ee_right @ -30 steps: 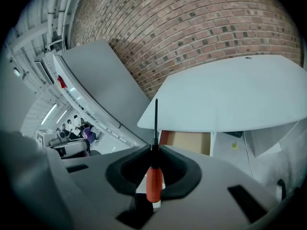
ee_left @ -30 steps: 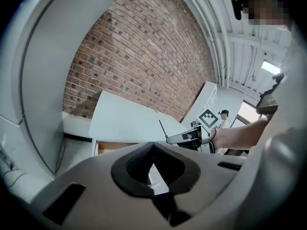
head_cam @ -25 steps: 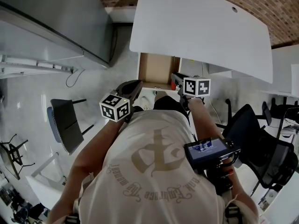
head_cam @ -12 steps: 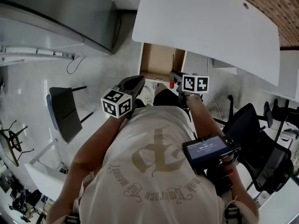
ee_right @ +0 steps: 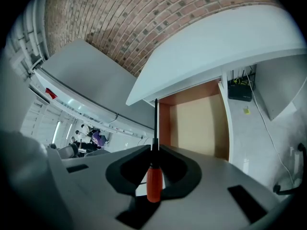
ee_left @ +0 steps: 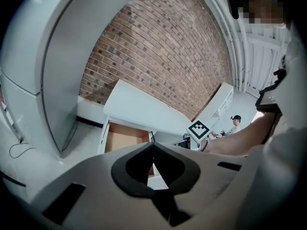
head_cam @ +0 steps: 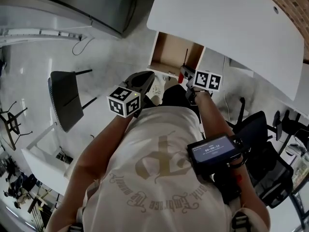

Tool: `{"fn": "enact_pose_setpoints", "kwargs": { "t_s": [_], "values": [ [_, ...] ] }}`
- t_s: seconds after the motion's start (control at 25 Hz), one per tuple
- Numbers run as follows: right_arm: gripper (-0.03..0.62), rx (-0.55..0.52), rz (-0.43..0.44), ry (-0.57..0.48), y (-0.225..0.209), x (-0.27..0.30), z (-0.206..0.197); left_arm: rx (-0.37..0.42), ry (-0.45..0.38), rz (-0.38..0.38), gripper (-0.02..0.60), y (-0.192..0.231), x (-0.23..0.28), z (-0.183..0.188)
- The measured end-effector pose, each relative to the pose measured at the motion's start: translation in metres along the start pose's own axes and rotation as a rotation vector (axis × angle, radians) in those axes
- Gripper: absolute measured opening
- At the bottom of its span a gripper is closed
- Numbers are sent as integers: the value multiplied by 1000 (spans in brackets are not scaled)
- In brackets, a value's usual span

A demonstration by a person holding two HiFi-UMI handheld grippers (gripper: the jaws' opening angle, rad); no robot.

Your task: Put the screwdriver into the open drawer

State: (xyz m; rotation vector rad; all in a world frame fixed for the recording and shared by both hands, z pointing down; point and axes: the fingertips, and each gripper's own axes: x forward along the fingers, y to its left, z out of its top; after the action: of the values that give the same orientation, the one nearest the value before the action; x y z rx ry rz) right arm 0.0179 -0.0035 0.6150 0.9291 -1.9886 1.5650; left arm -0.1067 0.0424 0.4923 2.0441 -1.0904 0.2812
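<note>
One hand-held gripper [ee_right: 154, 150], right, tight on screwdriver [ee_right: 154, 183].

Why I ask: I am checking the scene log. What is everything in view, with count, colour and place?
desk: one, white, top right of the head view
drawer: one, brown inside, open under the desk
screwdriver: one, red handle and black shaft, between the right gripper's jaws, shaft pointing toward the drawer
chair: one, dark, on the floor at left
office chair: one, black, at right
brick wall: one, red-brown, behind the desk
screen: one, black, strapped on the person's right forearm
left gripper: one, grey, jaws together, nothing between them
right gripper: one, grey, shut on the screwdriver
</note>
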Motion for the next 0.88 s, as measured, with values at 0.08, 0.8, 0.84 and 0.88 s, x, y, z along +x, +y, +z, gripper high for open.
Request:
{"fn": "enact_pose_setpoints", "kwargs": {
  "t_s": [0.08,0.8,0.84,0.88],
  "values": [
    [67,4,-2,13,-4,7,-2,-1,6,5,20,3,3,-5],
    [67,51,-13,103,-42,69,-19,-157,-1,110,20,51,16,-47],
    [67,57,-12,105,-44,75,-19,-163,1,110,20,55,19,-50],
    [67,64,-12,108,-46,83,-19,-169,4,109,20,60,23,-53]
  ]
}}
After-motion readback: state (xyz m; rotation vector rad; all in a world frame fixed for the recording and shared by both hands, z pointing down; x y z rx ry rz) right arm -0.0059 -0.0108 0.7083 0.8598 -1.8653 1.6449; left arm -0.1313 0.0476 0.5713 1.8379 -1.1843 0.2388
